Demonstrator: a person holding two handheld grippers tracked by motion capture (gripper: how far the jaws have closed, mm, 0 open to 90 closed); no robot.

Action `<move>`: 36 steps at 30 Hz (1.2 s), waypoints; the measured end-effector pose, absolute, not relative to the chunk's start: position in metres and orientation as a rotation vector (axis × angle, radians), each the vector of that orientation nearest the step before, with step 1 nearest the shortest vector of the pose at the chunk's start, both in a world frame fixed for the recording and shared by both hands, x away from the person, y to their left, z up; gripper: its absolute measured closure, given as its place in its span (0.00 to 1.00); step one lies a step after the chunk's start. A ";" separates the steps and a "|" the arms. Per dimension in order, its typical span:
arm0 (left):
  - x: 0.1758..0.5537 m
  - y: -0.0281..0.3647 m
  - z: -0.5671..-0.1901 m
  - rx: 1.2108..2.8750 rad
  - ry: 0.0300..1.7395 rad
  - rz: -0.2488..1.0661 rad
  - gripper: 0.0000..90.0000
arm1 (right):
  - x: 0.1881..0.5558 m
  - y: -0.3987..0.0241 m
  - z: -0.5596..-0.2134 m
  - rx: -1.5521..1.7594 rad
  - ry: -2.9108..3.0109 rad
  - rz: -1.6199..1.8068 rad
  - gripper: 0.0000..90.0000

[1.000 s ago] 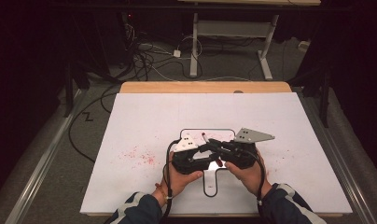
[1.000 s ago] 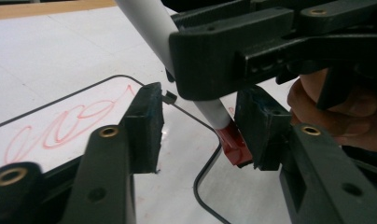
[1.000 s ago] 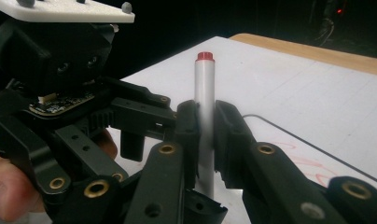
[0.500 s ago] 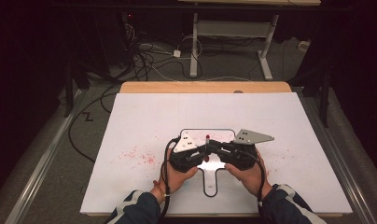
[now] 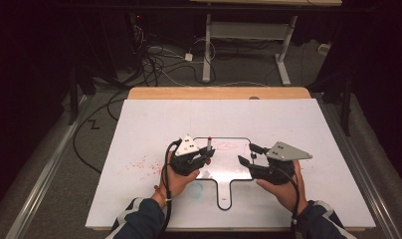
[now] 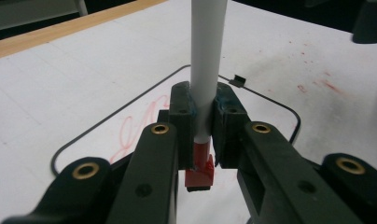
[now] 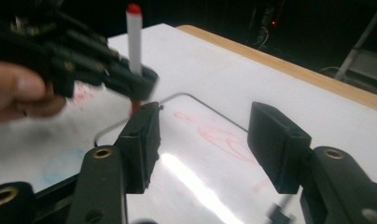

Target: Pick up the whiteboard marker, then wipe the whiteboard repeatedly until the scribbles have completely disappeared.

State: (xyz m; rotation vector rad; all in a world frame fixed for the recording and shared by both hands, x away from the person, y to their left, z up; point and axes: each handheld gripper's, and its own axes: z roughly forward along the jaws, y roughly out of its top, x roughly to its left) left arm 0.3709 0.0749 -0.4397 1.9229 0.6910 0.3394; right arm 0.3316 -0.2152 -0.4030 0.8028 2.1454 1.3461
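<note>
My left gripper (image 5: pixel 207 153) is shut on a white marker (image 5: pixel 209 144) and holds it upright over the left part of a small paddle-shaped whiteboard (image 5: pixel 228 172) with a black rim. In the left gripper view the marker (image 6: pixel 206 70) rises between the jaws, and its red lower end (image 6: pixel 199 170) points down at the board. Red scribbles (image 7: pixel 224 140) mark the board. My right gripper (image 5: pixel 247 154) hovers at the board's right edge, open and holding nothing. Its own view shows the wide-open jaws (image 7: pixel 207 130) facing the marker (image 7: pixel 133 42) with its red top.
The board lies on a large white table (image 5: pixel 308 134) with a wooden far edge (image 5: pixel 219 93). Red specks (image 5: pixel 139 164) and a blue smudge (image 5: pixel 196 188) stain the surface to the left. A small black clip (image 6: pixel 238 80) sits on the board's rim. Cables and desk legs lie beyond.
The two grippers were close together at the marker over the board. My right gripper has drawn away to the right and stands open, while the left still holds the marker.
</note>
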 end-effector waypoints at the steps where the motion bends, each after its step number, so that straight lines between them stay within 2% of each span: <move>1: 0.372 0.077 -0.439 1.928 0.688 0.347 0.87 | 0.328 -0.228 -0.406 0.769 2.128 1.296 0.46; 16: 0.382 0.086 -0.436 1.933 0.702 0.388 0.87 | 0.305 -0.276 -0.428 0.723 2.030 1.215 0.36; 36: 0.415 0.082 -0.437 1.942 0.679 0.387 0.87 | 0.301 -0.281 -0.447 0.758 2.131 1.137 0.32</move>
